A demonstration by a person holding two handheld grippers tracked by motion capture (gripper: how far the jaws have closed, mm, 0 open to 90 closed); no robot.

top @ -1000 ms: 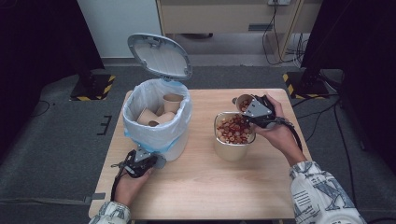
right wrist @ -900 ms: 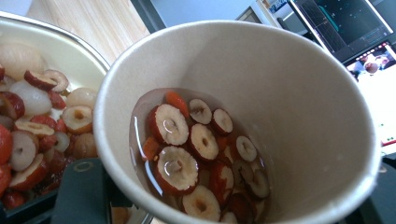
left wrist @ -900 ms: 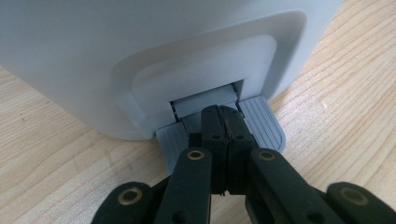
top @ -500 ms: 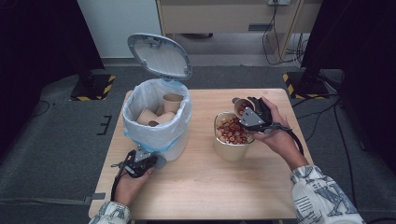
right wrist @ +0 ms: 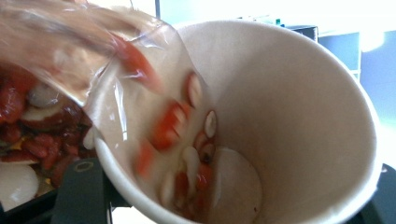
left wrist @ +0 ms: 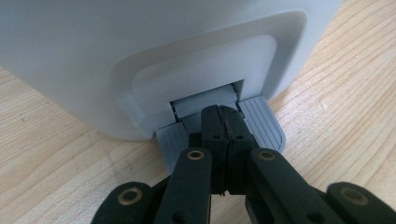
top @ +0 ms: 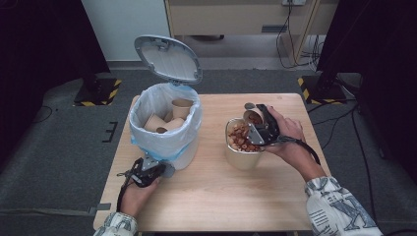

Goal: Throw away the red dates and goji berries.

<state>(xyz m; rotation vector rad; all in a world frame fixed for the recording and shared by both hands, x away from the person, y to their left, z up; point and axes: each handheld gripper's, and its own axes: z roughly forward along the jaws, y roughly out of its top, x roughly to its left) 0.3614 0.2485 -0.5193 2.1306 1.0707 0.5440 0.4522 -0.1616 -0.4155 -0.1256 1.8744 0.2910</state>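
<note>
We see the right tool (top: 259, 129) clenched around a small paper cup (top: 254, 118), its black jaws pressed on the cup's sides. The cup is tipped toward the person's left, its mouth just over the far right rim of a larger container (top: 243, 156) that stands on the counter (top: 216, 196). In the right gripper view the paper cup (right wrist: 289, 116) sits right in front of the camera, between the jaws that rise from the bottom corners, and red and pale bits of food (right wrist: 187, 140) lie along its lower wall, blurred. A clear plastic sheet (right wrist: 93, 56) hangs across the upper left of that view, partly over the cup's mouth, and more of the red food (right wrist: 28, 126) lies heaped behind it, in the container.

The left tool (top: 150, 169) rests low on the counter at the near foot of a white pedal bin (top: 167, 132). Its jaws are clenched together with nothing between them, and in the left gripper view their tips (left wrist: 223, 122) lie on the middle of the grey pedal (left wrist: 261, 123) that juts from the bin's base (left wrist: 140, 56). The bin's lid (top: 168, 58) stands raised, and inside the blue-edged liner (top: 147, 137) we see several more paper cups (top: 181, 107). The bin and the container stand near each other on the counter, apart, with the bin to the left.
</note>
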